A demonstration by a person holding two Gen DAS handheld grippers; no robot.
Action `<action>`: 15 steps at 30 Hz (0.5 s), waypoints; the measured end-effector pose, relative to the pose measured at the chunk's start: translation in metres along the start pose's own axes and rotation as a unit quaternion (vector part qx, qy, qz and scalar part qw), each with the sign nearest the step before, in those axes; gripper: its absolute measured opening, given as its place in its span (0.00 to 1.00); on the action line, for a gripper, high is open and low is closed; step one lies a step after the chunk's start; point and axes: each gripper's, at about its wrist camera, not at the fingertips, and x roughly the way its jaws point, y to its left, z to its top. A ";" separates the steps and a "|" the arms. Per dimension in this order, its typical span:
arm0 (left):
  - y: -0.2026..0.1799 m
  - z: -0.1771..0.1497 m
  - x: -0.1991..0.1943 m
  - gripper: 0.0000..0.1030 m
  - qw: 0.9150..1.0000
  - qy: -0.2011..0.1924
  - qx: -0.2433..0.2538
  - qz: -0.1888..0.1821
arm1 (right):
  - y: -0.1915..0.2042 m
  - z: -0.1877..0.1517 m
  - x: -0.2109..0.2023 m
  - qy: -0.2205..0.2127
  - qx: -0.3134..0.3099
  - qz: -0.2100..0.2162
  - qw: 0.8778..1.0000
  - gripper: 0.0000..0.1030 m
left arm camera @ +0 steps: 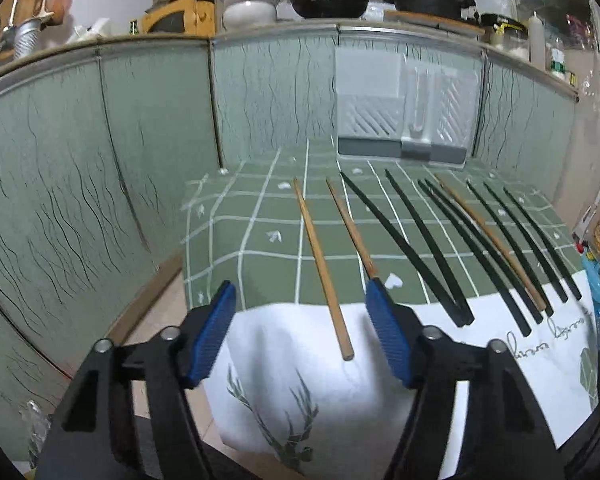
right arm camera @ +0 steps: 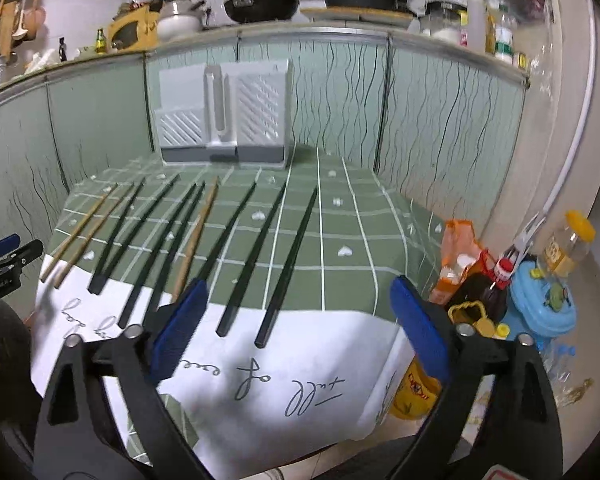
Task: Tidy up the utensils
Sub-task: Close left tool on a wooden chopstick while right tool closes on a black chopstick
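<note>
The left claw [left arm camera: 300,308] stands fairly wide with nothing gripped. In the lower middle of the left wrist view, the near end of a wooden chopstick [left arm camera: 320,264] lies between its blue pads [left arm camera: 214,332] without touching either. A second wooden chopstick [left arm camera: 350,226] ends just at the tip of the right-hand pad; whether they touch I cannot tell.

The right claw [right arm camera: 298,300] is wide and also holds nothing. In the lower middle of the right wrist view, the near ends of two black chopsticks [right arm camera: 288,264] lie between its pads on the cloth.

All the chopsticks lie side by side in a row across the table [right arm camera: 352,216], which wears a green checked cloth with a white printed edge [right arm camera: 300,380]. Most are black; three are wooden.

A white and grey utensil holder [right arm camera: 224,116] stands upright at the far end of the table, against the green cabinet doors [left arm camera: 80,152], in the upper middle of the right wrist view. Bottles and a blue container [right arm camera: 540,304] crowd the lower right.
</note>
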 end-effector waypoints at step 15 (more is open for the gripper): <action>-0.021 -0.001 0.033 0.23 1.000 0.022 0.022 -0.001 | 0.012 -0.008 0.058 0.056 0.002 0.004 0.998 0.35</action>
